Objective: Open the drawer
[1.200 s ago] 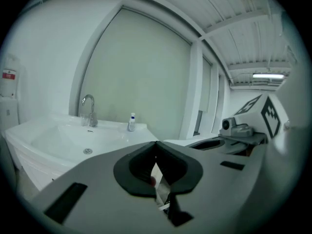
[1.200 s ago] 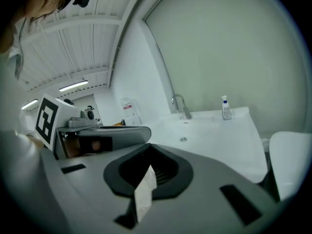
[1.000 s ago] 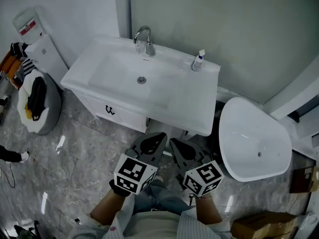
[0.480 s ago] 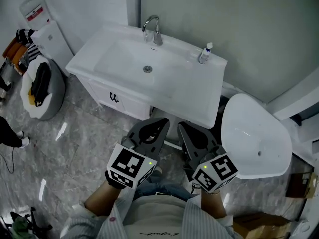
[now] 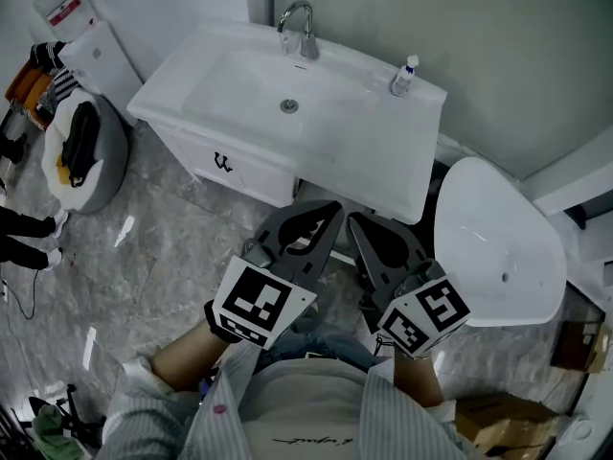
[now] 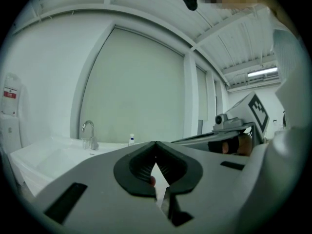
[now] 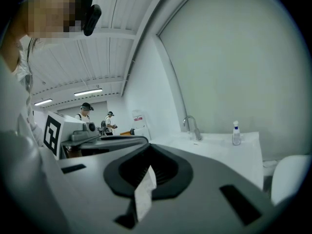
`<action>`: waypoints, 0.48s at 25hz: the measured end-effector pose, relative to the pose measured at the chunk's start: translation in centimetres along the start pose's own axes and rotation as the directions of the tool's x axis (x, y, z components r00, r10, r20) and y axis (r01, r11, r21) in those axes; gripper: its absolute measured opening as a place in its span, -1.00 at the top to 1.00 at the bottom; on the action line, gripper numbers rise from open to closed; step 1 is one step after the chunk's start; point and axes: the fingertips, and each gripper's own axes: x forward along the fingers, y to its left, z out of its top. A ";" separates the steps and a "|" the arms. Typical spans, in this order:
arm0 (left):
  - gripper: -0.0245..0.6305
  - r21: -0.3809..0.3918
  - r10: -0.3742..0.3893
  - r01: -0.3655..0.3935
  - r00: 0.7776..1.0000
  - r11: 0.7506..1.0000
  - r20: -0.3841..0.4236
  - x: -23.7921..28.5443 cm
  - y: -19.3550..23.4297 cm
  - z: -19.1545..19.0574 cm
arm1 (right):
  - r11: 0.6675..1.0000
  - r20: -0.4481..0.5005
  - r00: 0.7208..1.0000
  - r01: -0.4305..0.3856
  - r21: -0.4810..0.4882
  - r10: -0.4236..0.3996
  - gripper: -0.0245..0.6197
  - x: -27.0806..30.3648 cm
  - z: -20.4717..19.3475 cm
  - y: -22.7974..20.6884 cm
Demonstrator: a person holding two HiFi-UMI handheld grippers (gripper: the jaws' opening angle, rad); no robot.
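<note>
Hovering with jaws together, the left hand-held gripper and right hand-held gripper are well short of the drawer under the sink, far left; closed jaws could skid off its small handle

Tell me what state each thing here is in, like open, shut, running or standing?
White vanity drawer: shut, front flush with the cabinet.
Chrome faucet: no water seen running.
Small clear bottle with a blue cap: upright on the sink top, cap on.
Left gripper: shut, holding nothing.
Right gripper: shut, holding nothing.
</note>
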 end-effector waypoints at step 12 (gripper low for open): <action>0.87 0.035 -0.067 0.069 0.997 0.997 -0.033 0.4 -1.3 -0.9 | 0.999 -0.022 0.999 0.047 0.011 -0.046 0.90 -1.1 -1.1 -0.7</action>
